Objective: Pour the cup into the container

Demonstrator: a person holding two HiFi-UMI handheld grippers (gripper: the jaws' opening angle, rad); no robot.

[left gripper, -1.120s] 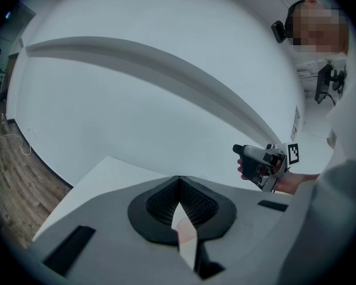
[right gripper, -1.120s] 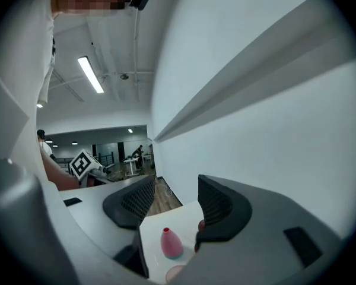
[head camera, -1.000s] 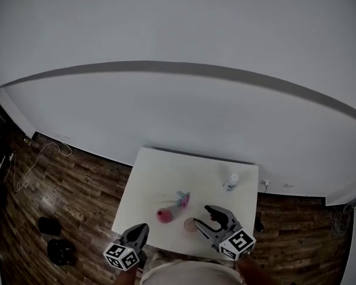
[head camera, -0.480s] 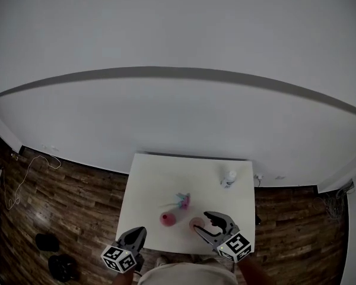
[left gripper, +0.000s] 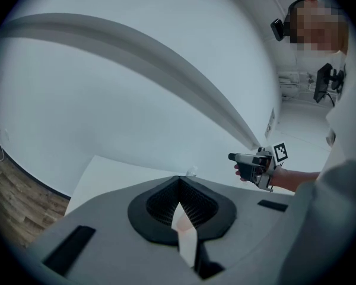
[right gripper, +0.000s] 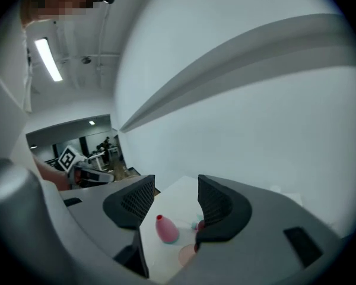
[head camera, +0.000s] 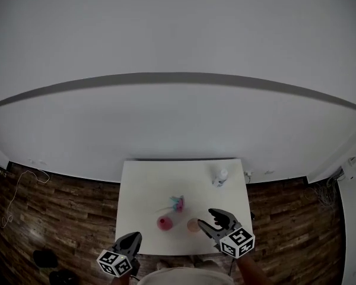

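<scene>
My left gripper's fingers are closed tip to tip, with only a thin wedge of light below the tips and nothing held between them. The right gripper's fingers stand apart and hold nothing. Through their gap I look down on a pink tapered vessel with a red top, upright on the desk.

Just right of it, and closest to my right fingers, is a pale pink round vessel. The two stand near each other without touching. I cannot tell which of them is the cup and which the container. In the head view the right gripper hovers over the desk's near right corner, beside the pale vessel. The left gripper hangs off the near edge, clear of the desk.

Behind the two vessels lies a small blue and pink object, too small for me to make out. A white bottle stands well apart near the far right corner, and any label on it is too small to read.

The only print I can see is the black-and-white square patterns on each marker cube. The desk sits against a plain white wall on a dark wooden floor.
</scene>
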